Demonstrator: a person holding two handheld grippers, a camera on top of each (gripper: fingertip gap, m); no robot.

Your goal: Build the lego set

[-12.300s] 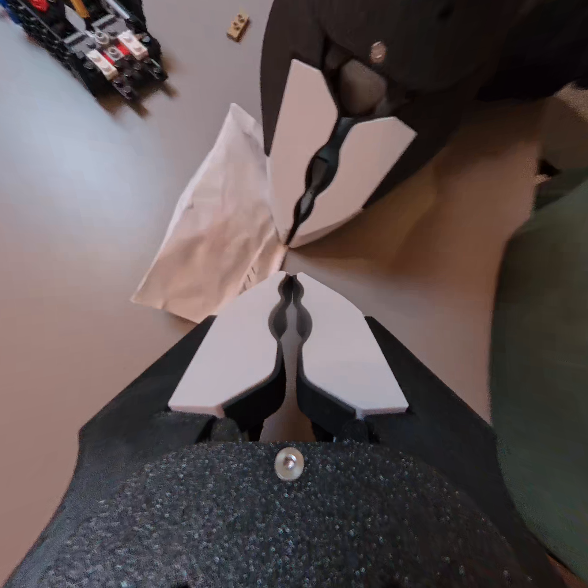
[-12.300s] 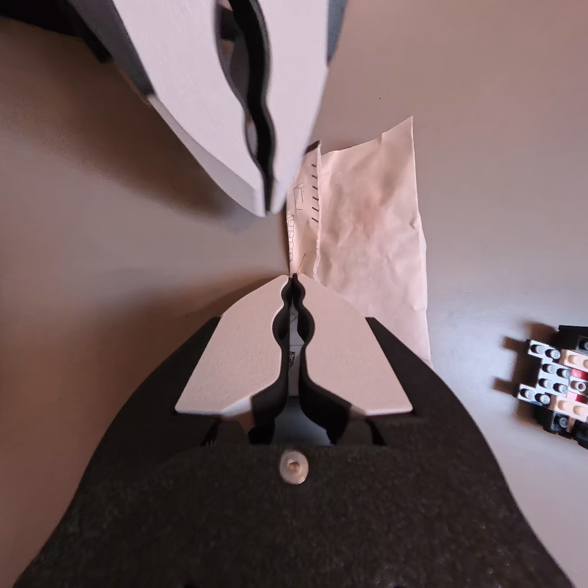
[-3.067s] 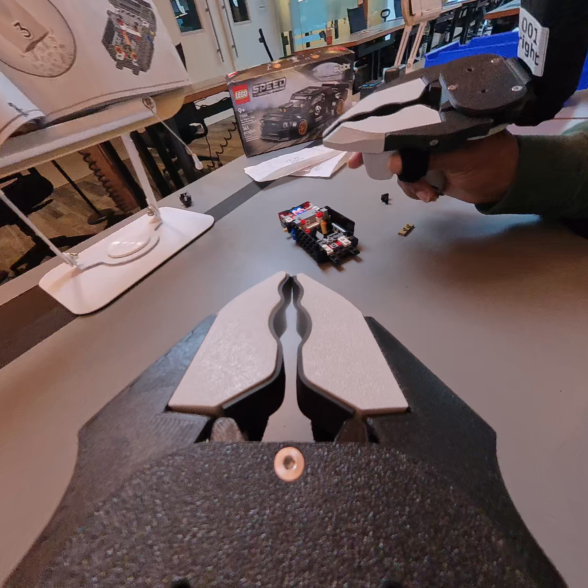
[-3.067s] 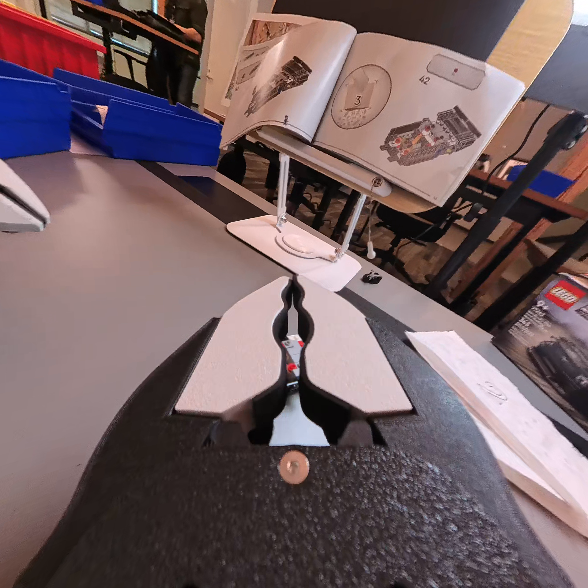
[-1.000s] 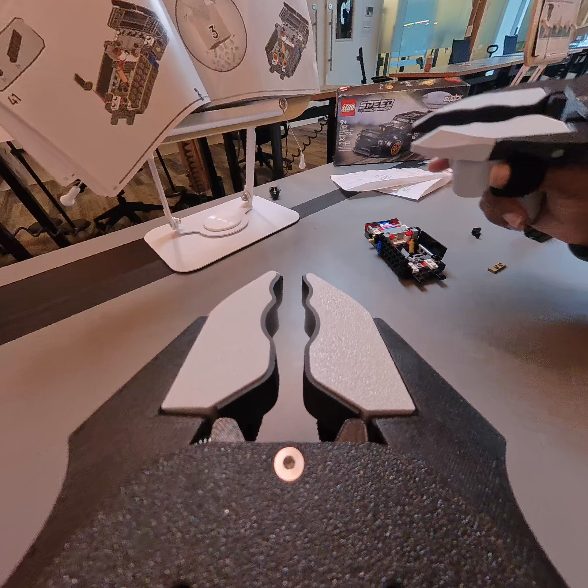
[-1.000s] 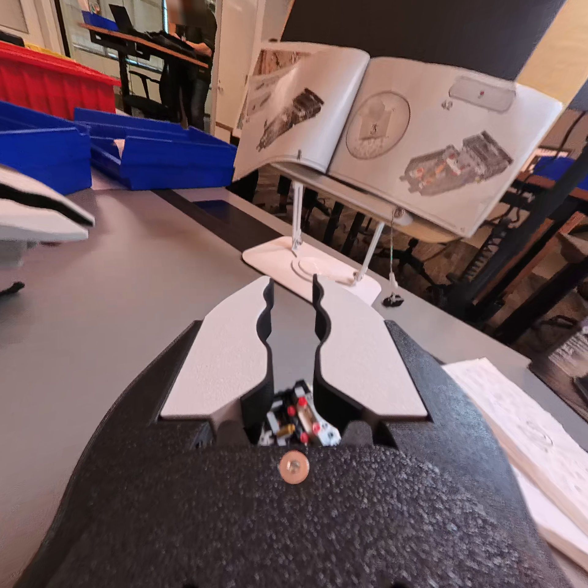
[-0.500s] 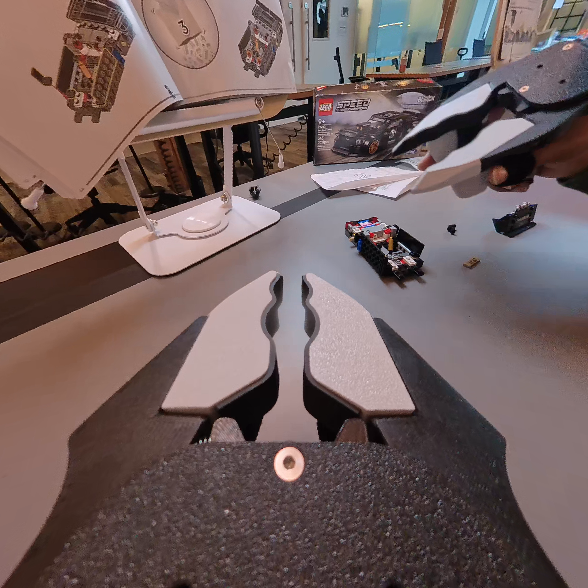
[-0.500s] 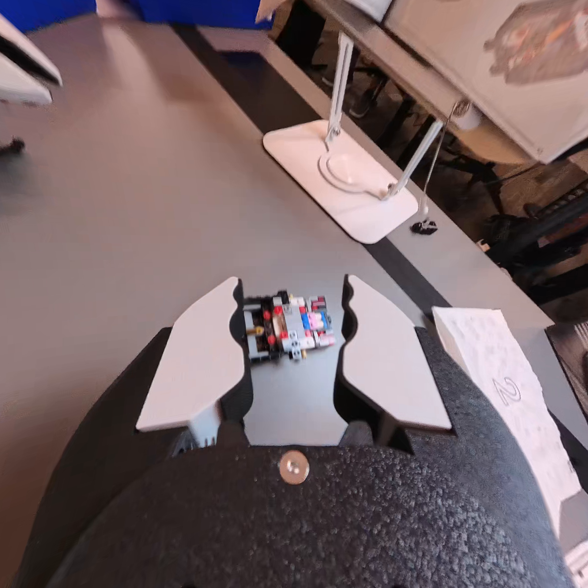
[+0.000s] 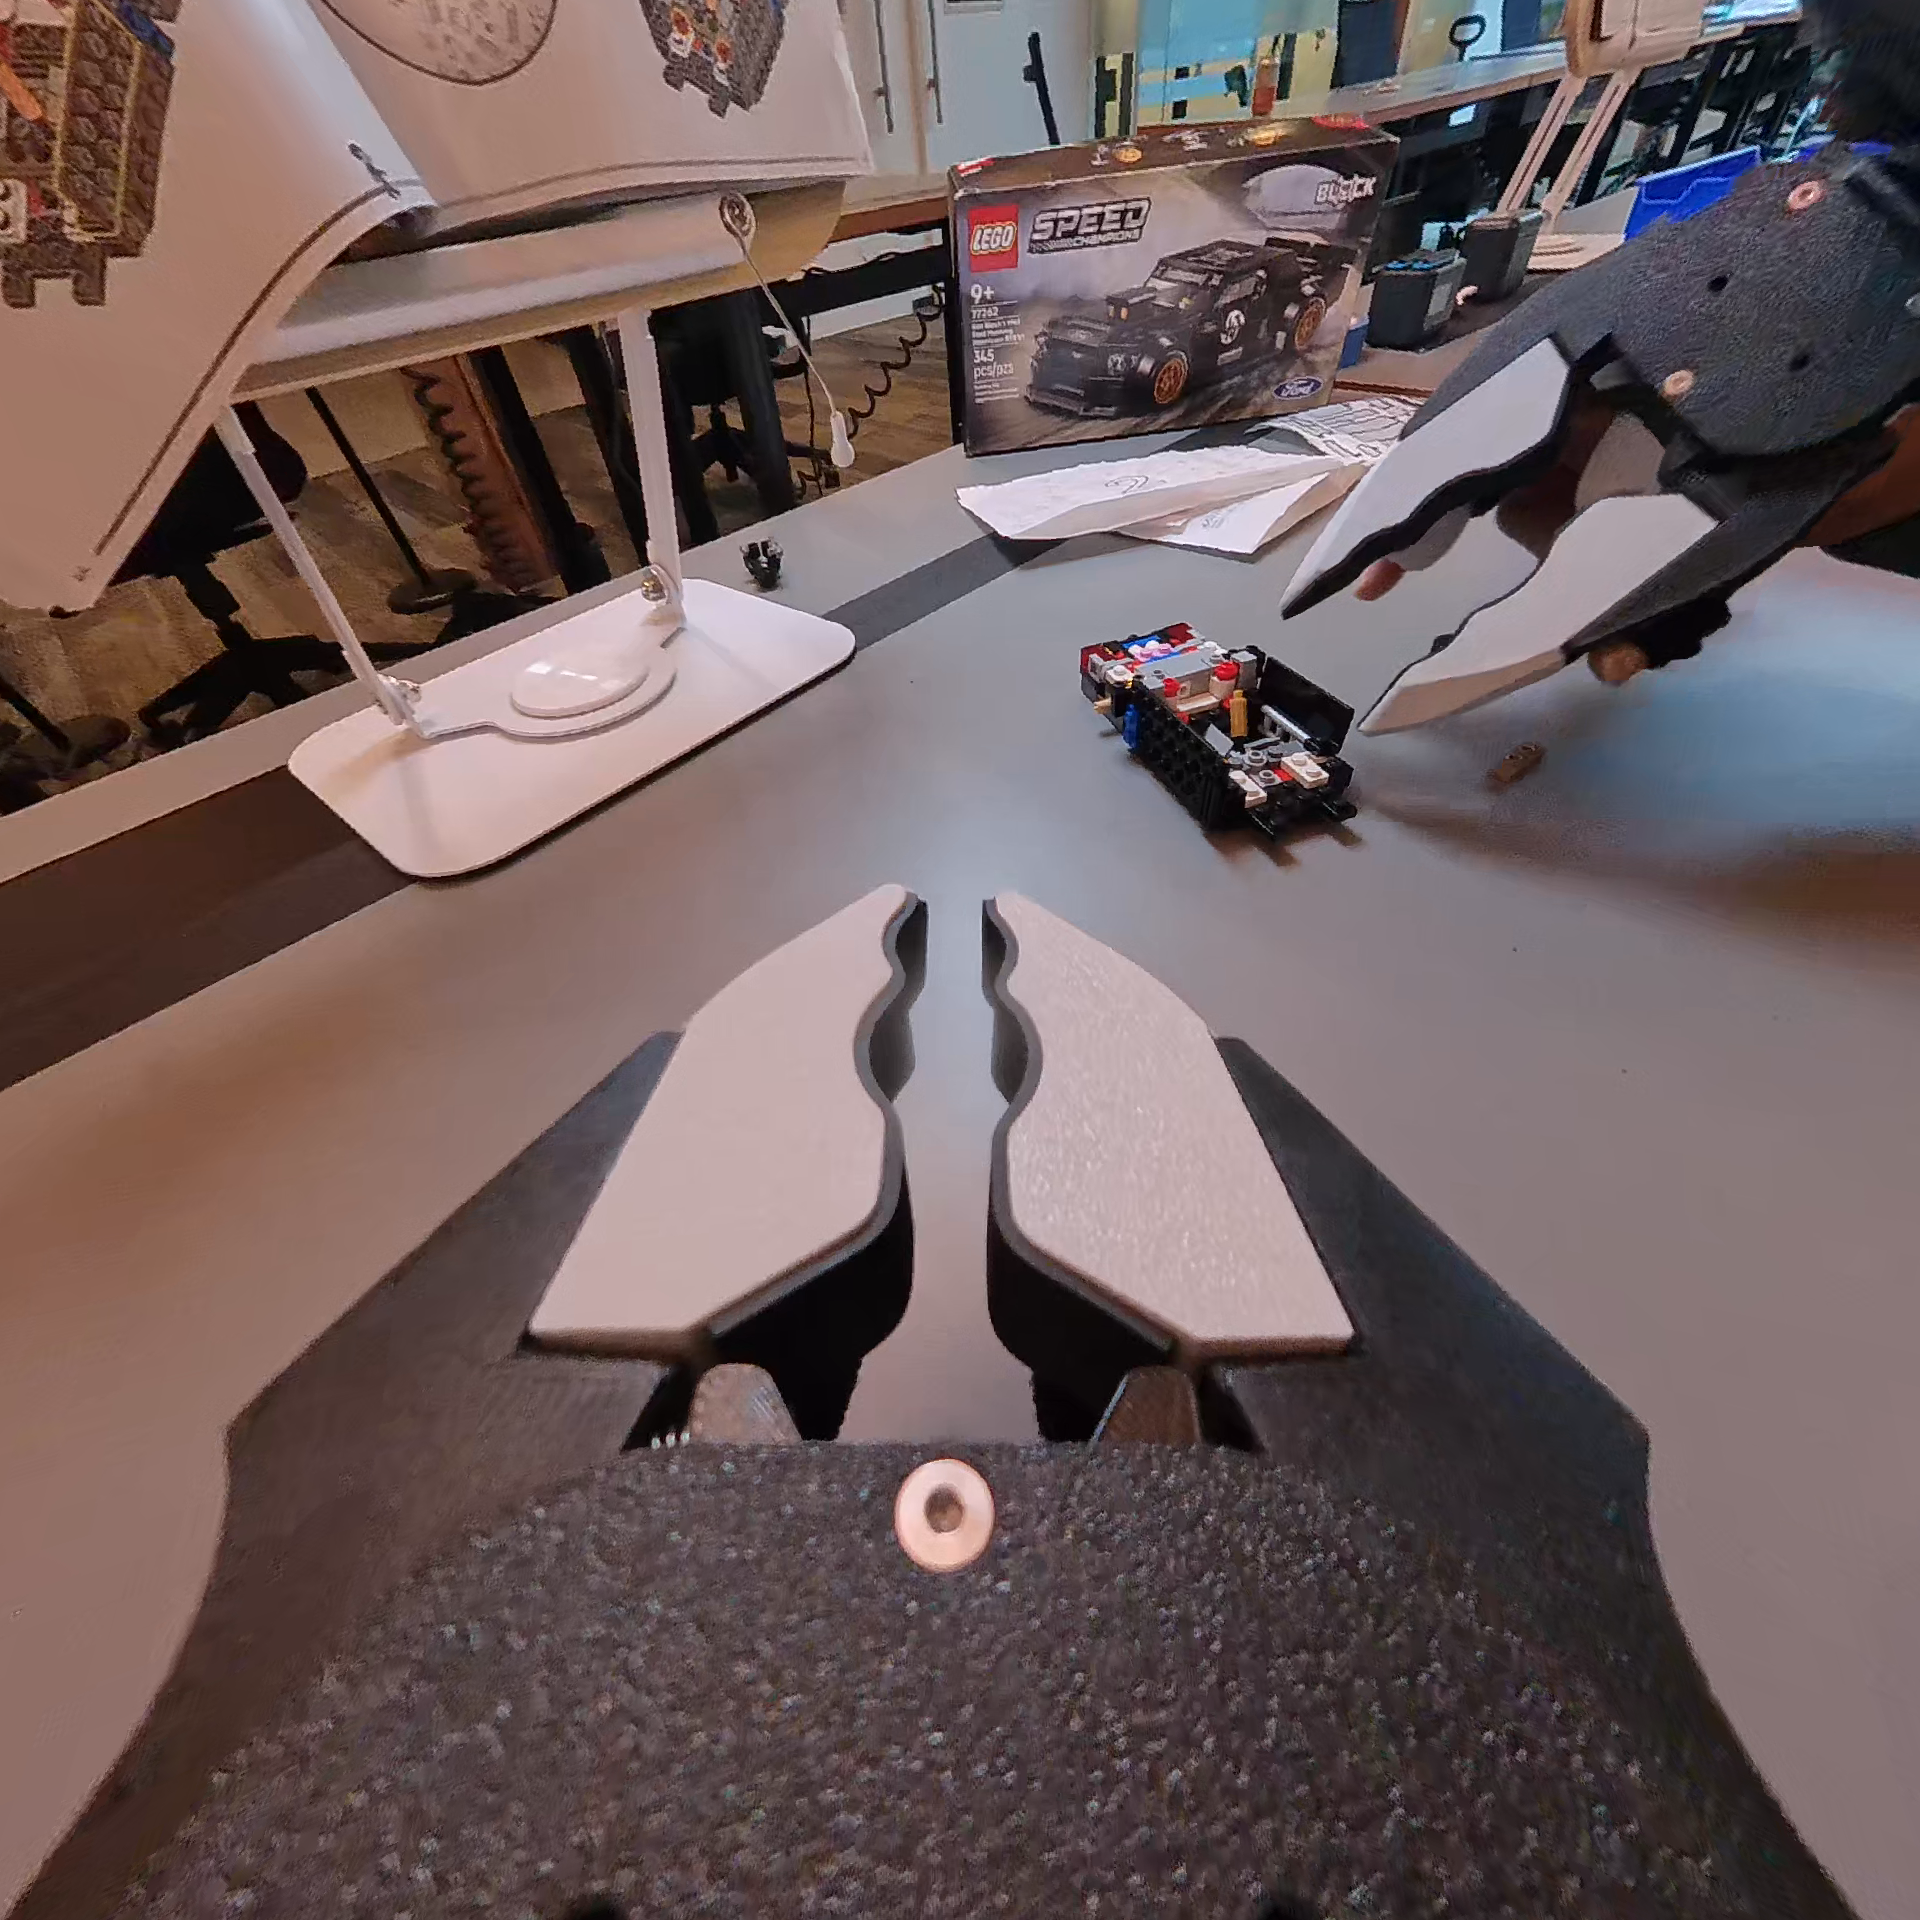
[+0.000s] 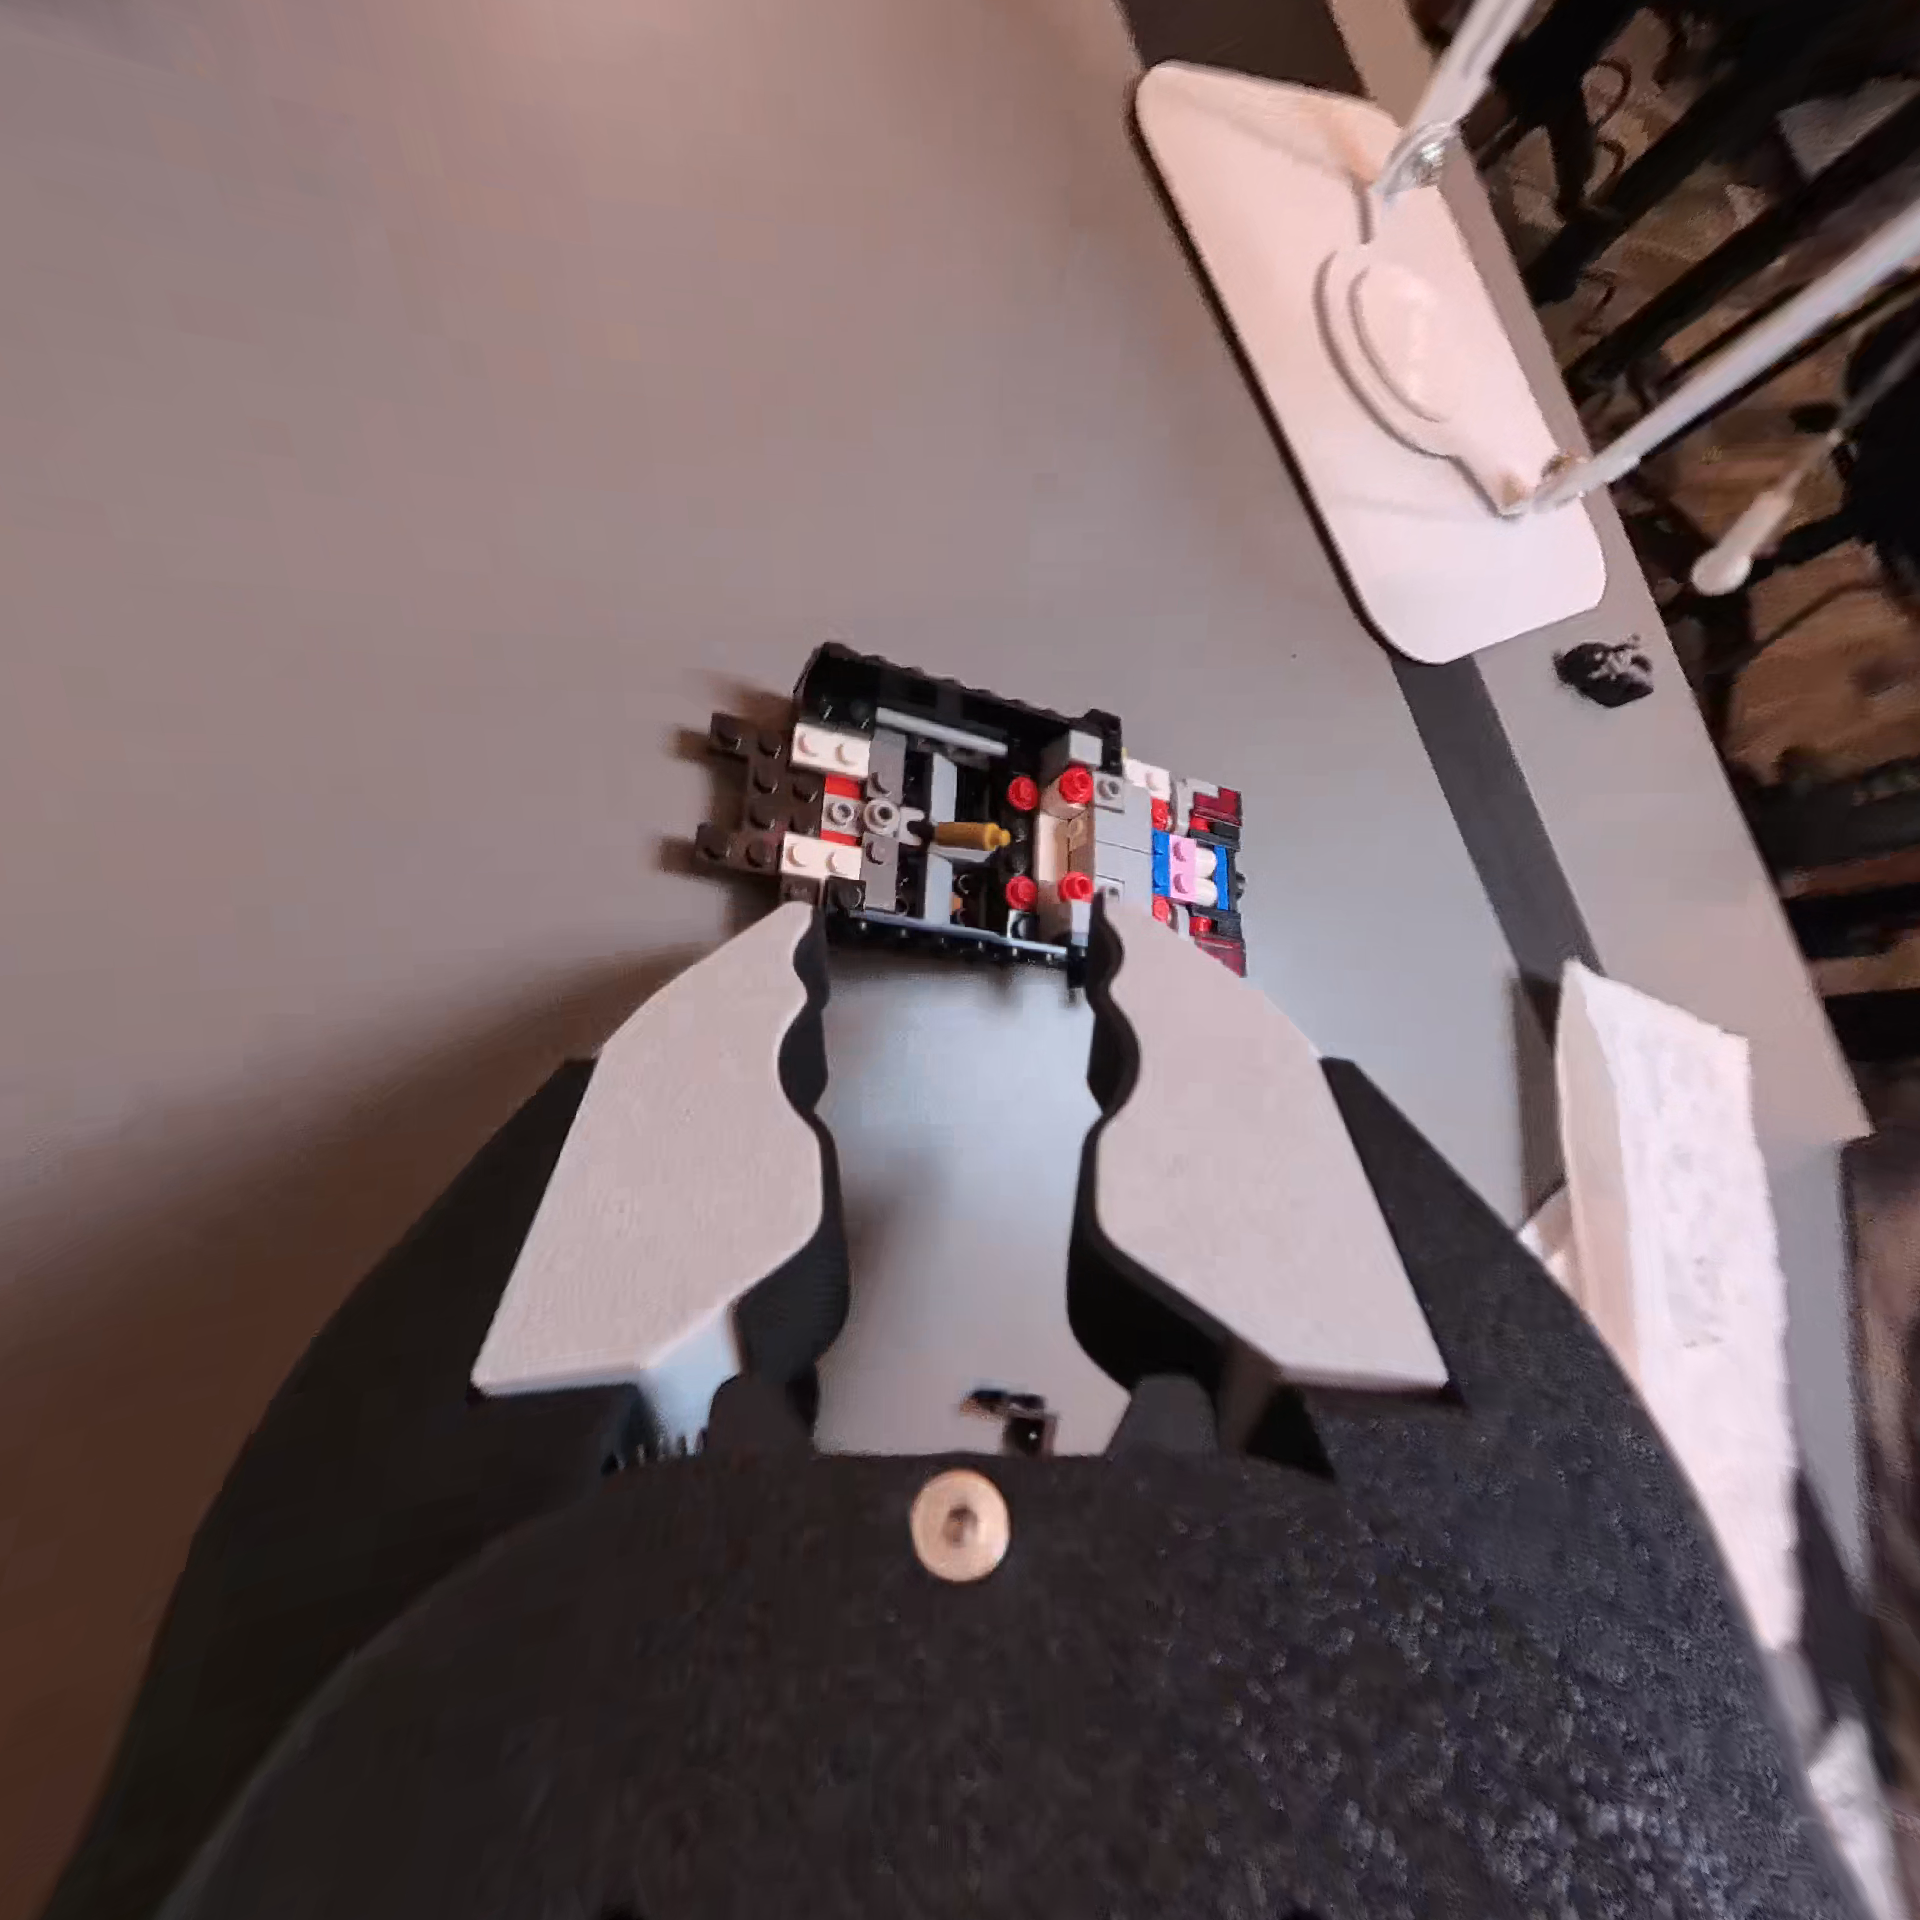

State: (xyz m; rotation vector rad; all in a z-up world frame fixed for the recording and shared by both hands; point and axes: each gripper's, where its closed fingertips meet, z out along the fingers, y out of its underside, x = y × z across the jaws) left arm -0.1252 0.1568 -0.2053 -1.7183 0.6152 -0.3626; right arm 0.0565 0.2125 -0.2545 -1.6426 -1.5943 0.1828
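Right gripper (image 10: 951, 920): I have it angled down over the half-built black Lego car chassis with red studs and grey, white and blue bricks (image 10: 966, 821); jaws spread wide, nothing between them, tips just short of the model's near side wall.
Left gripper (image 9: 951, 909): low over the smooth grey tabletop (image 9: 1558, 1091), well back from the model, jaws parted by a narrow gap and holding nothing.
Chassis position: flat on the table, between the white flat-based book stand (image 9: 582, 727) and the white paper sheets (image 9: 1153, 499).
Risk, push: the model sits free on a slick surface. If I close with one finger landing first, I judge it will skid or swivel.
Risk, crush: the black studded plate at one end (image 10: 753, 805) and the small bricks on top look lightly seated; a squeeze there could pop them off.
Risk, loose parts: a small tan brick (image 9: 1515, 764) lies just beside the chassis under my right gripper, and a tiny black piece (image 10: 1013, 1418) shows between its fingers near their base; a sweep could scatter either.
Risk, view: the right wrist view is blurred, so my aim is uncertain.
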